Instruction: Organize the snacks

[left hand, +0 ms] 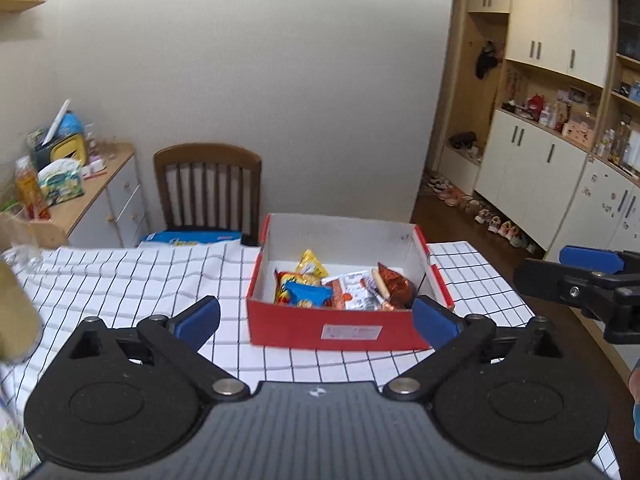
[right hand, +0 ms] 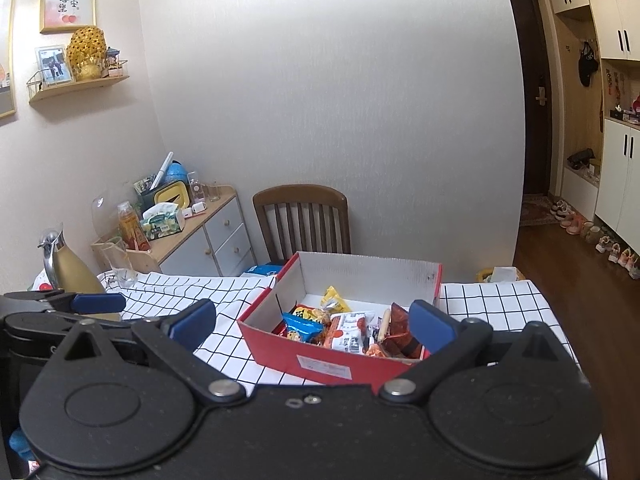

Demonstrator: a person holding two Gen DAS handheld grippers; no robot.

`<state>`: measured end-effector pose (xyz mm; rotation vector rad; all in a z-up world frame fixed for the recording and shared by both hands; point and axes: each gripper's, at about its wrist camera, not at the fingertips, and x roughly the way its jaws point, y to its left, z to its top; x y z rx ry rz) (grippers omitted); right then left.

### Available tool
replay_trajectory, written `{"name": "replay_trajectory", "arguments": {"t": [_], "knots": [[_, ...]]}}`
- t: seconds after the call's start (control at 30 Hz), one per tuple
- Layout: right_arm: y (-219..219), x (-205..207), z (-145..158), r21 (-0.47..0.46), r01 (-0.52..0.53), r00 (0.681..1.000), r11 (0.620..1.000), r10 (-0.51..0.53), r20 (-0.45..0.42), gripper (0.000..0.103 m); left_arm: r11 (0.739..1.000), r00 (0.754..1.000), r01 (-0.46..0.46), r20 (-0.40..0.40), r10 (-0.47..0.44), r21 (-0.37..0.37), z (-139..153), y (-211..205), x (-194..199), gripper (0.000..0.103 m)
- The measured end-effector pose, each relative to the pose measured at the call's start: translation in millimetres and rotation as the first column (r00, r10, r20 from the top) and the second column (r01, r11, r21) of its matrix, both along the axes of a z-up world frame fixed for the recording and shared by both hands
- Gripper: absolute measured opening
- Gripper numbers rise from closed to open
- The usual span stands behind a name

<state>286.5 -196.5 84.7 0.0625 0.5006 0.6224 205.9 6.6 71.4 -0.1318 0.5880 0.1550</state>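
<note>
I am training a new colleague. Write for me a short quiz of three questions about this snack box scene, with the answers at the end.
1. True or false: the snack packets lie inside the red box.
2. What does the left gripper hold? A) a blue packet B) nothing C) the box
3. Which piece of furniture stands behind the table, at the wall?

Key
1. True.
2. B. Its jaws stand wide open and empty; so do those of the right gripper.
3. A wooden chair.
</note>
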Motion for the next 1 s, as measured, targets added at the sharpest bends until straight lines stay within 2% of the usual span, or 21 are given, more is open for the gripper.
{"name": "replay_trajectory", "arguments": {"t": [0.2, 0.37, 0.53, 1.0], "knots": [[-3.0, -20.3, -0.5, -0.004, 0.025, 1.0, 1.0, -0.025, 0.01, 0.103, 0.999, 1.0, -0.021, -0.007, 0.021, -0.036, 0.9, -2.3, -22.2, 0.103], [-4.5, -36.5, -2.6, -0.03, 0.026, 0.999, 0.999, -0.025, 0.031, 0.103, 0.999, 0.999, -0.034, -0.005, 0.034, -0.035, 2.3, -8.0, -33.4, 0.103], [-12.2, -43.5, -7.2, -0.01, 0.031, 0.999, 0.999, -0.031, 0.015, 0.103, 0.998, 0.999, -0.029, -0.014, 0.028, -0.056, -1.1, -10.9, -39.7, 0.103], [-31.3, -57.5, -17.2, -0.019, 0.044, 0.999, 0.999, -0.045, -0.01, 0.103, 0.999, 1.0, -0.011, -0.026, 0.01, -0.031, -3.4, -28.9, -50.6, 0.103]]}}
